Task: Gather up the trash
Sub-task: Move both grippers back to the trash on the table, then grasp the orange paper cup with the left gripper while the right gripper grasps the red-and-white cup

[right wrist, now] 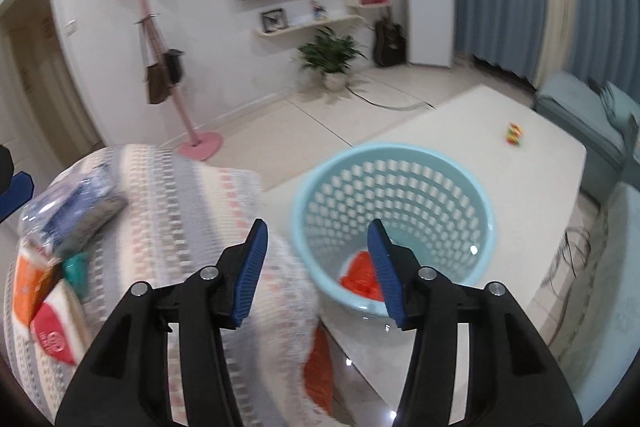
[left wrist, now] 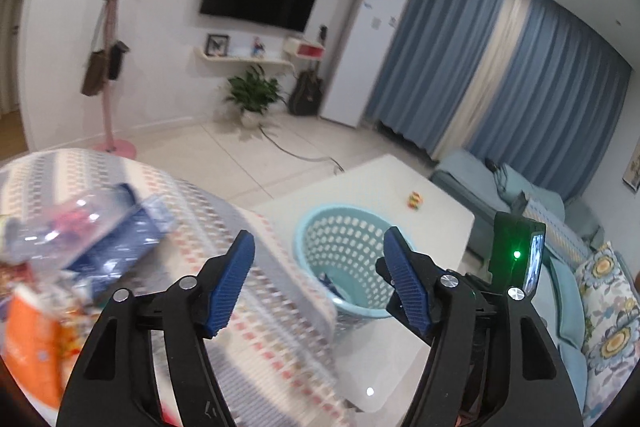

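Note:
A light blue perforated basket (right wrist: 392, 187) stands on the white low table; an orange-red wrapper (right wrist: 360, 275) lies in its bottom. It also shows in the left wrist view (left wrist: 344, 247). My right gripper (right wrist: 318, 267) is open and empty, just above the basket's near left rim. My left gripper (left wrist: 320, 283) is open and empty, between the patterned round table and the basket. Trash lies on the patterned table: a clear and blue plastic package (left wrist: 104, 235), an orange wrapper (left wrist: 32, 347), a red packet (right wrist: 56, 335), a teal piece (right wrist: 76, 271).
The patterned round table (right wrist: 192, 211) is at left. The white low table (right wrist: 480, 131) carries a small colourful object (right wrist: 515, 134). A sofa (left wrist: 580, 287) with a floral cushion is at right. A pink coat stand (right wrist: 200, 143), plant and TV are at the back.

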A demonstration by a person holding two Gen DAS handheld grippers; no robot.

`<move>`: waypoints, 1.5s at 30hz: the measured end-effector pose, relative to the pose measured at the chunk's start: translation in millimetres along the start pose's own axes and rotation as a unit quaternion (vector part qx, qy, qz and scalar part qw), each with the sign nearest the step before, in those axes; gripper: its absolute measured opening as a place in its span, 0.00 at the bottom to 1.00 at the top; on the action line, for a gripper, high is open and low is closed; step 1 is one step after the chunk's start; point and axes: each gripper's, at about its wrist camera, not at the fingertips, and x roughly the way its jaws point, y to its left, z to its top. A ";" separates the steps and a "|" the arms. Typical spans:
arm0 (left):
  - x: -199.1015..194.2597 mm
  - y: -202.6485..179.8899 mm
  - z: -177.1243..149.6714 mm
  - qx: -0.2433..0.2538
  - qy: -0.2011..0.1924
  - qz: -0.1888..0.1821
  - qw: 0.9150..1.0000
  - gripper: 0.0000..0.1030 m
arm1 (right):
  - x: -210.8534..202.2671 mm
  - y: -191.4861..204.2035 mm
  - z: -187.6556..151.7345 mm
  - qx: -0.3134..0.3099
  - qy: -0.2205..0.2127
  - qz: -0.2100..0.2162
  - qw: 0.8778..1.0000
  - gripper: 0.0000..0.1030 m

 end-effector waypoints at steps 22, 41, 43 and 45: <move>-117.4 201.0 -60.7 -0.111 -0.005 0.149 0.982 0.85 | -36.9 193.3 -81.6 -0.167 0.020 0.181 0.969 0.84; -62.7 210.2 -81.2 -0.088 0.083 0.170 0.978 0.82 | -30.3 215.0 -109.9 -0.203 0.073 0.206 0.954 0.87; -64.9 208.7 -80.4 -0.087 0.077 0.170 0.979 0.79 | -28.0 217.6 -110.8 -0.200 0.079 0.197 0.956 0.87; -70.7 206.4 -84.5 -0.085 0.070 0.168 0.980 0.74 | -24.9 215.8 -109.2 -0.181 0.093 0.209 0.957 0.87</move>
